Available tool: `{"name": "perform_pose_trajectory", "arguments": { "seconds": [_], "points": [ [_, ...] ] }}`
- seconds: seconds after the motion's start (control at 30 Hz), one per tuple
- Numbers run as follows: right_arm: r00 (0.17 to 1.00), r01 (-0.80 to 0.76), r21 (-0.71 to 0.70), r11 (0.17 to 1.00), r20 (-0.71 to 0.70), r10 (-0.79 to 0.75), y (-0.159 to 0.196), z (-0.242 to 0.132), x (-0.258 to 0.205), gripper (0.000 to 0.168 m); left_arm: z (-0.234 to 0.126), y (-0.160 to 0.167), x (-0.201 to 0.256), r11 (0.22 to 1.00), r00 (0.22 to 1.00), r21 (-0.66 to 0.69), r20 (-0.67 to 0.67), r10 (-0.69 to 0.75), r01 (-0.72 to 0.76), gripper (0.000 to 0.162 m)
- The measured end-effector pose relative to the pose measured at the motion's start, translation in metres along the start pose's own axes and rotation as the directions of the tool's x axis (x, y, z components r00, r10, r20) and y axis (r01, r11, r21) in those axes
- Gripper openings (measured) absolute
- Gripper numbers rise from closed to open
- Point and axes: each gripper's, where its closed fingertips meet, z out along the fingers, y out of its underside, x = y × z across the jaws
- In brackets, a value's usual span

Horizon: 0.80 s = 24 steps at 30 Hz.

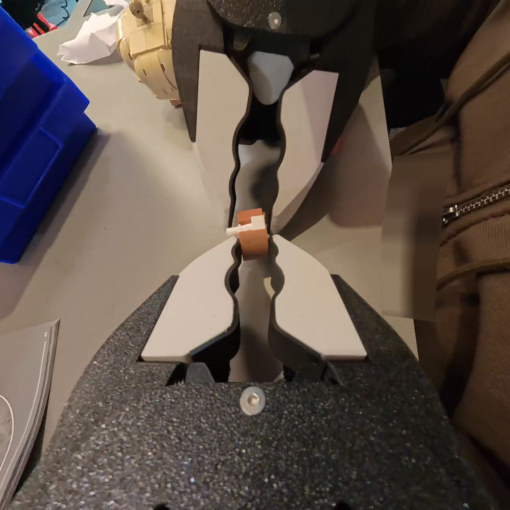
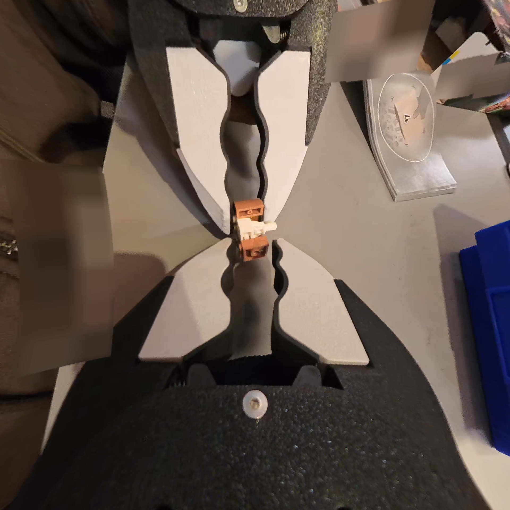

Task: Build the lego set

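Observation:
My two grippers meet tip to tip above the grey table point(image 1: 138, 193). My left gripper point(image 1: 253, 242) is shut on a brown brick point(image 1: 254, 247). My right gripper point(image 2: 252, 244) is shut on a second brown brick point(image 2: 254, 249). A small white piece point(image 1: 256, 223) with a peg pointing sideways sits between the two bricks and joins them. In the left wrist view the right gripper point(image 1: 252, 225) comes in from the top with its brown brick point(image 1: 248, 216). In the right wrist view the left gripper point(image 2: 248, 220) comes in from the top with its brick point(image 2: 248, 211) and the white piece point(image 2: 252, 226).
A blue bin point(image 1: 41, 138) stands at the left; it also shows in the right wrist view point(image 2: 491, 317). A tan lego model point(image 1: 149, 55) and crumpled white paper point(image 1: 88, 41) lie behind. An instruction booklet point(image 2: 408, 138) lies on the table. A person's brown zipped jacket point(image 1: 469, 248) is close. My left and right fingertips are right by each other. The tan lego model point(image 1: 149, 55) is about 15 centimeters from both grippers' fingertips.

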Motion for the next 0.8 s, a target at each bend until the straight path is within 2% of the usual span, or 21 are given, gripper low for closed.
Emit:
{"name": "perform_pose_trajectory", "arguments": {
  "seconds": [0.13,0.53,0.7,0.8],
  "points": [
    [0.999,0.033,0.023,0.999,0.015,-0.034,-0.003,-0.001,-0.004,0.021,-0.002,-0.001,0.003,1.0,1.0,0.013,-0.016,0.019,-0.019,0.018],
    [0.993,-0.027,0.114,0.993,0.118,0.014,-0.01,-0.012,-0.01,0.019,-0.007,-0.009,0.008,0.996,0.997,0.08,-0.06,0.038,-0.033,0.019],
    [0.995,-0.053,0.145,0.988,0.095,0.039,-0.015,-0.013,-0.006,0.019,-0.01,-0.012,0.005,0.994,0.998,0.109,-0.061,-0.006,0.012,0.019],
    [0.998,-0.053,0.124,0.991,0.031,0.05,-0.011,-0.013,0.001,0.019,-0.011,-0.008,0.001,0.995,0.998,0.089,-0.045,-0.036,0.04,0.018]
  ]
}}
